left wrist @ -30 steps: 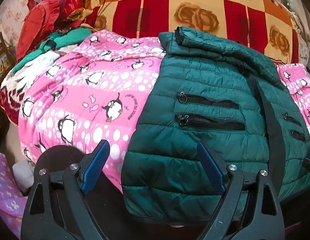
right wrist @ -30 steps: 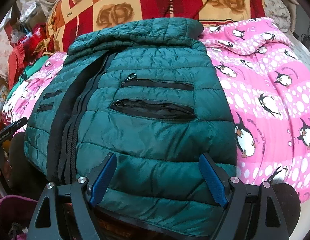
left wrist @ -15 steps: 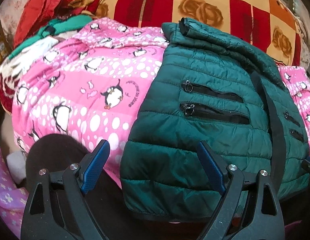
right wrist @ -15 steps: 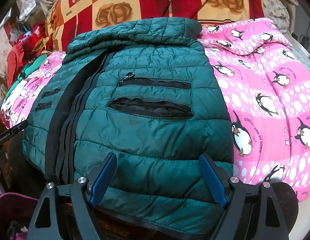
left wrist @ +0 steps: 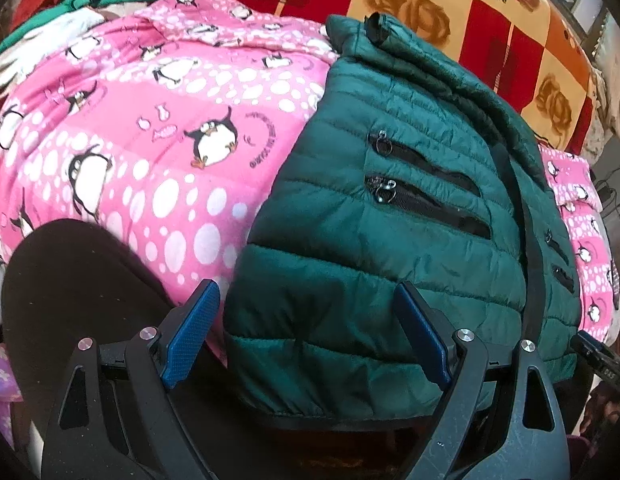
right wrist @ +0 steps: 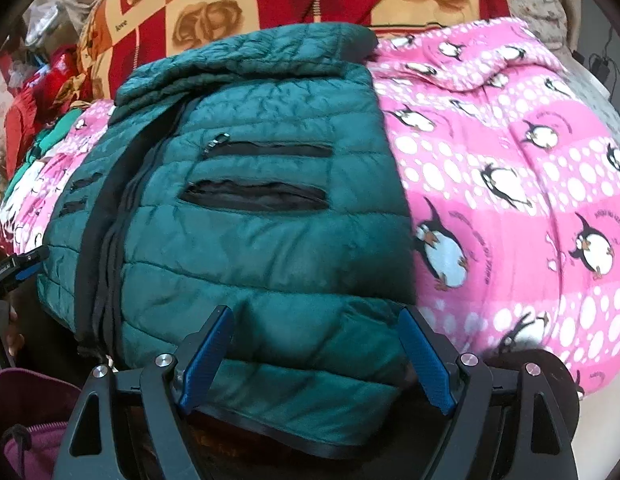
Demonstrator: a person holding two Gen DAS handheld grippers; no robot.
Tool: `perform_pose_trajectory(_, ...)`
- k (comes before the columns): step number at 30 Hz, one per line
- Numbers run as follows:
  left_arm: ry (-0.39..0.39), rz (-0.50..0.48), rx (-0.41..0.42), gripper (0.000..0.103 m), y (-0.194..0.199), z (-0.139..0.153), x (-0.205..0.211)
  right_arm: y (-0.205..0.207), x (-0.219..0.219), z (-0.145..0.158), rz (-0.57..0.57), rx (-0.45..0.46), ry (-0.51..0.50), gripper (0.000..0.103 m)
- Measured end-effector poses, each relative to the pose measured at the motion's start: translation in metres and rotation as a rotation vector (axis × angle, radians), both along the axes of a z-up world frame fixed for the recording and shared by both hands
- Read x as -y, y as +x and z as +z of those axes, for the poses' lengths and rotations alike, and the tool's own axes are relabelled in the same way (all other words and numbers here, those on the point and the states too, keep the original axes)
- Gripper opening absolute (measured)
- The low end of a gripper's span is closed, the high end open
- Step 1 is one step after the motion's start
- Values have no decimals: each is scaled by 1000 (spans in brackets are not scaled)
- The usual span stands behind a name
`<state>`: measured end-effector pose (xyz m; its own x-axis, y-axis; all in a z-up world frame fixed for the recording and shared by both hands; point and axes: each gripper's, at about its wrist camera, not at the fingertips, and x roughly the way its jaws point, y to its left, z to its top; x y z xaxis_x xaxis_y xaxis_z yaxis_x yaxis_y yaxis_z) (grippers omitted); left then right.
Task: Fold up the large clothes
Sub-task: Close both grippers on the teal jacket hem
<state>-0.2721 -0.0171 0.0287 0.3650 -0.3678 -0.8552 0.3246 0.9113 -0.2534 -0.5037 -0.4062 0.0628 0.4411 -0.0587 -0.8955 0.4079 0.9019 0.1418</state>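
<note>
Looking along the left wrist camera, the left gripper point(left wrist: 305, 336) has its two blue-padded fingers point(left wrist: 191, 332) spread wide apart and holds nothing. Between them lies the lower left corner of a dark green quilted jacket point(left wrist: 390, 240), and the hem sits just in front of the pads; I cannot tell if they touch it. The jacket lies front side up on a pink blanket with penguins point(left wrist: 149, 140), with its collar at the far end. Two black pocket zippers point(left wrist: 422, 196) run across the near front panel, one above the other, and a black front zipper band point(left wrist: 526, 208) goes down the middle of the jacket. Behind the blanket there is a red and orange checked cover with roses point(left wrist: 450, 12). Some green and white clothes point(left wrist: 89, 4) lie at the far left. At the right edge a small black part of the other gripper is visible.

From the right wrist camera, the right gripper point(right wrist: 316, 354) is also wide open and empty, with the blue pads point(right wrist: 426, 364) on both sides of the jacket point(right wrist: 249, 240) hem at its lower right corner. The pink penguin blanket point(right wrist: 510, 180) extends to the right of the jacket, and the checked cover point(right wrist: 249, 0) is behind it. A purple cloth point(right wrist: 29, 440) shows at the lower left corner.
</note>
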Motion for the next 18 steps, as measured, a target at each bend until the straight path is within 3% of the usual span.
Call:
perform_pose_trajectory(7, -21, 2, -51, 89, 8, -14, 5, -6, 19, -15, -40, -13, 103, 82)
perform_pose_trajectory(9, -32, 1, -65, 95, 9, -17, 7, -6, 17, -20, -16, -10, 153, 82)
perform_pose_trajectory(13, -45, -16, -72, 96, 8, -19, 6, -3, 5, -24, 60, -6, 183, 82)
perform_pose_trajectory(18, -57, -67, -71, 96, 2, -18, 8, -6, 10, -26, 44, 53, 232, 82)
